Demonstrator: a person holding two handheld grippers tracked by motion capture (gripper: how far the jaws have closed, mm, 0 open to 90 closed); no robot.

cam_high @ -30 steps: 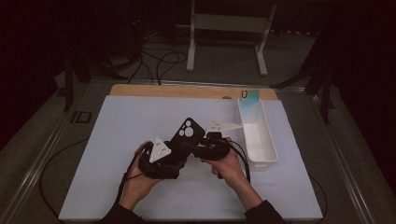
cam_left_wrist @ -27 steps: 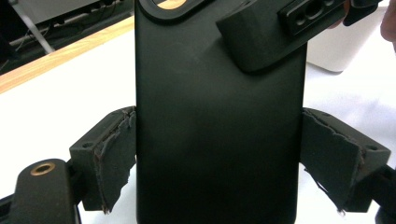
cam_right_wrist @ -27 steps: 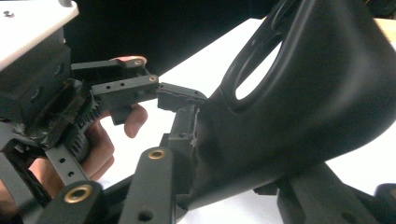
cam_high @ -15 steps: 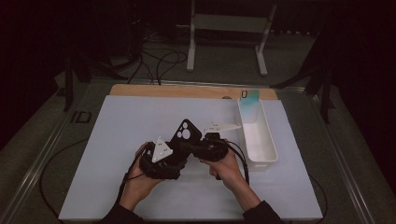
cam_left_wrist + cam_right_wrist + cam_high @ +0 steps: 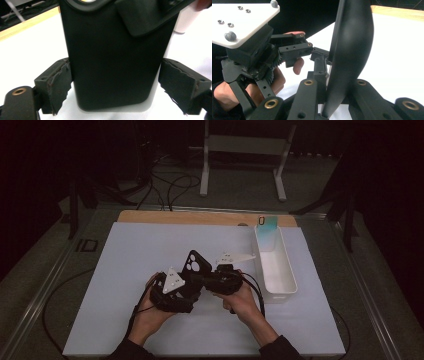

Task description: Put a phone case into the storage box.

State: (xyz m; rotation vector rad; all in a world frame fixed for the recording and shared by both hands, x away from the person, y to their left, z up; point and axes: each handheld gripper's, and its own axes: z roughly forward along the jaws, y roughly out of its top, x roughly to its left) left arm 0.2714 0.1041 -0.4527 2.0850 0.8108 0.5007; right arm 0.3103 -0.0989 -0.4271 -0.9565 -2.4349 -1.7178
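A black phone case (image 5: pixel 196 265) stands tilted above the middle of the white mat, held between both grippers. My left gripper (image 5: pixel 191 281) spans the case's width, and in the left gripper view its pads (image 5: pixel 60 82) press the two sides of the case (image 5: pixel 115 55). My right gripper (image 5: pixel 206 279) comes in from the right. Its jaws have just been closing and are shut on the thin edge of the case (image 5: pixel 352 50), seen edge-on in the right gripper view. One finger (image 5: pixel 150 17) of the right gripper lies over the case's upper right corner.
A long white tray (image 5: pixel 292 285) stands right of the hands, with a teal object (image 5: pixel 267 226) at its far end. A wooden strip (image 5: pixel 200 217) runs along the mat's far edge. Cables trail from the grippers towards the person. A metal stand (image 5: pixel 245 150) rises beyond the table.
The top of the case has tipped slightly to the left and lower. Both hands stay in the same place.
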